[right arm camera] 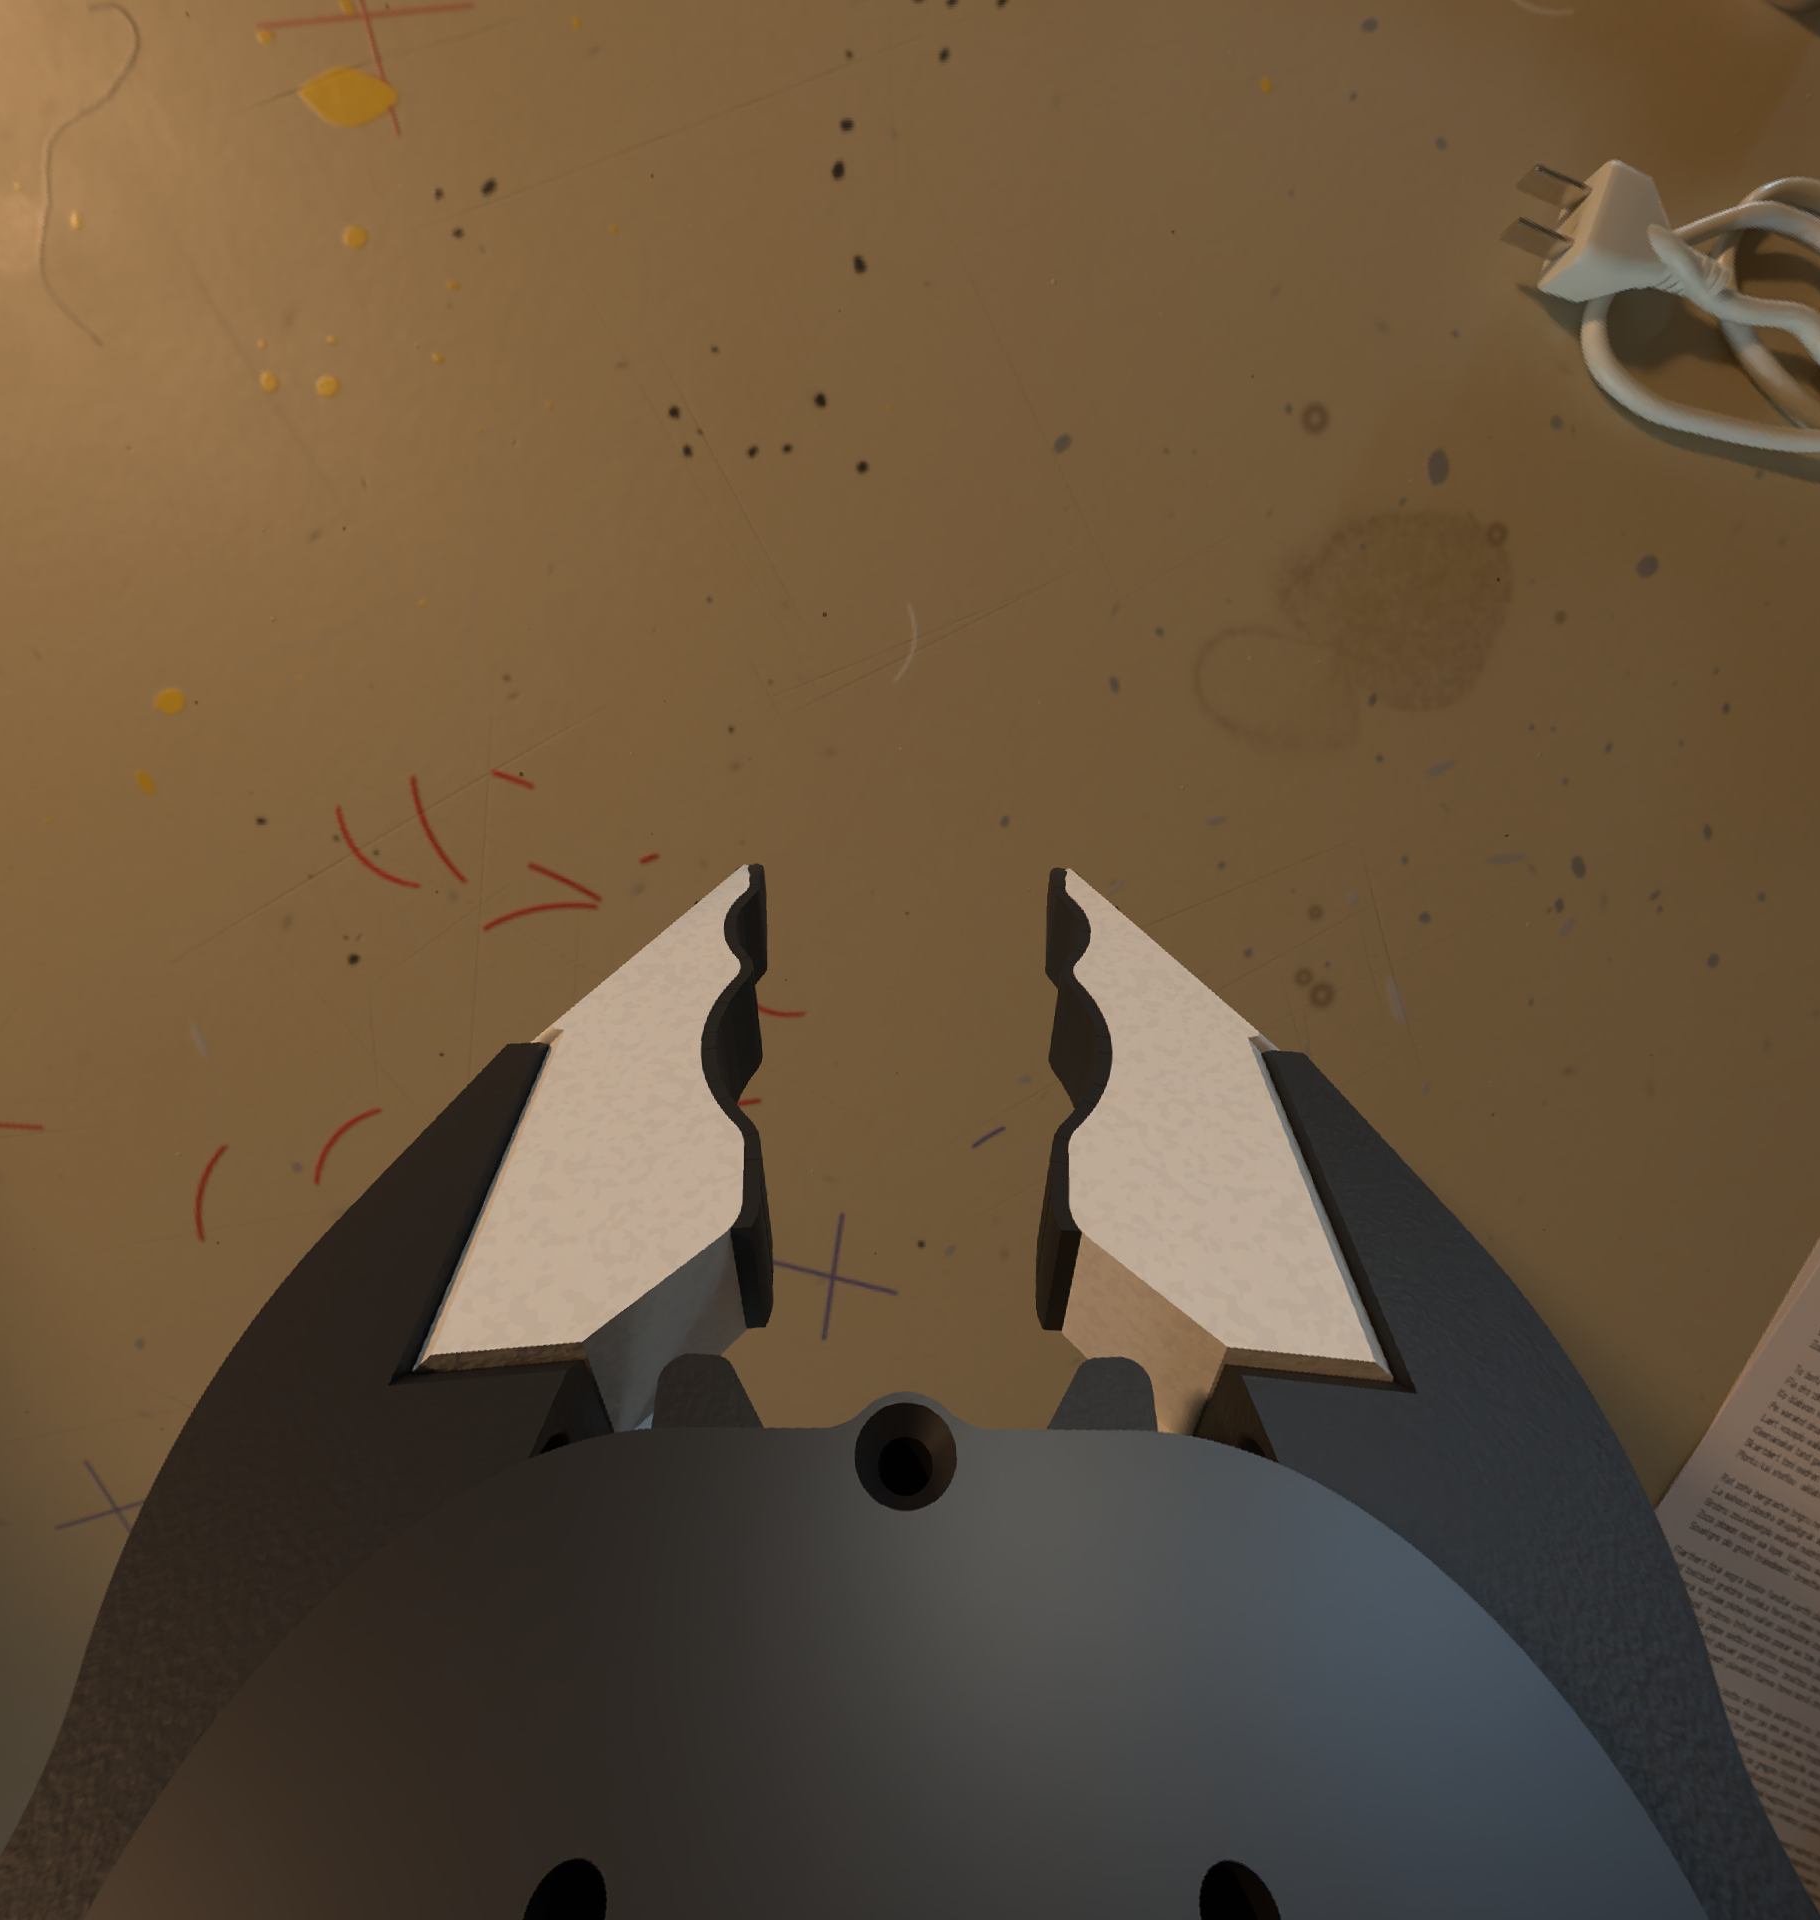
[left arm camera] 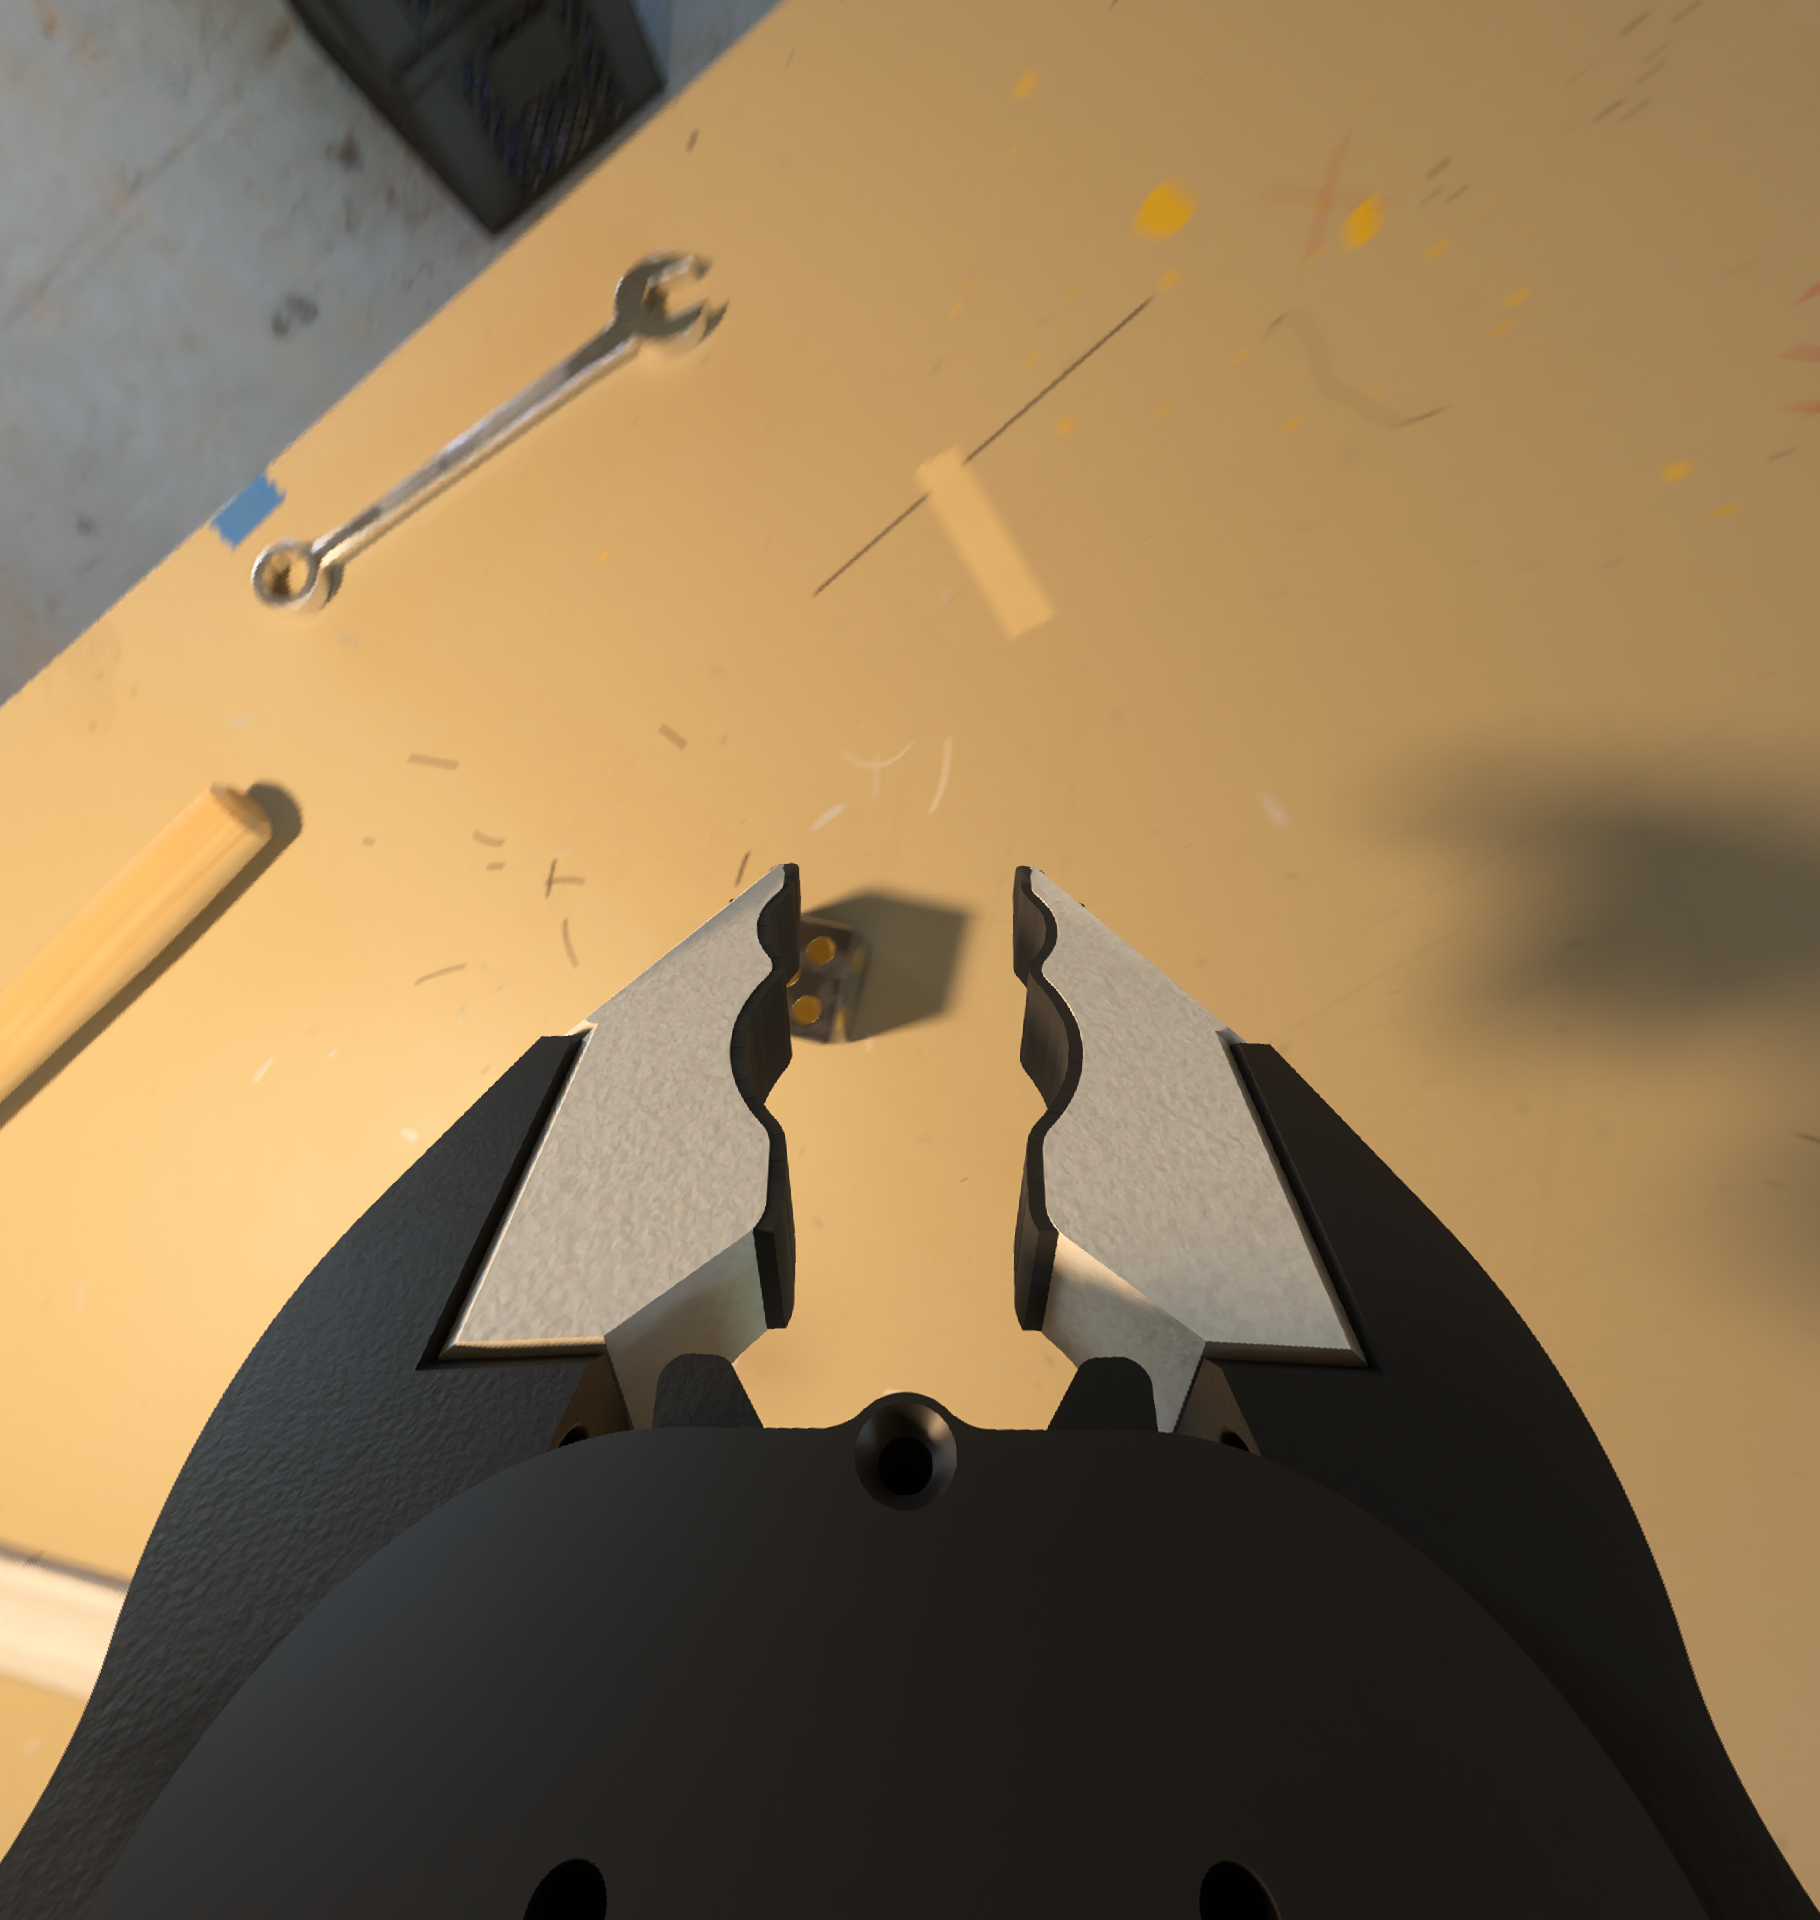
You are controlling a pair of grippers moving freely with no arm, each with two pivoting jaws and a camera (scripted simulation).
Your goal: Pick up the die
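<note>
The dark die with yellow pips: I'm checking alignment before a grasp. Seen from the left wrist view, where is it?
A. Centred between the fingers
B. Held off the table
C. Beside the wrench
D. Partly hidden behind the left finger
D: the dark die with yellow pips sits partly hidden behind the open left tongs' left finger.

Black hand-held gripper bodies, pale wavy-edged fingers — central screw

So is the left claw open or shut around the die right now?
Open. The left claw shows a wide gap between its fingers; the small dark die with yellow pips sits on the table beside one finger, not clamped.
</note>
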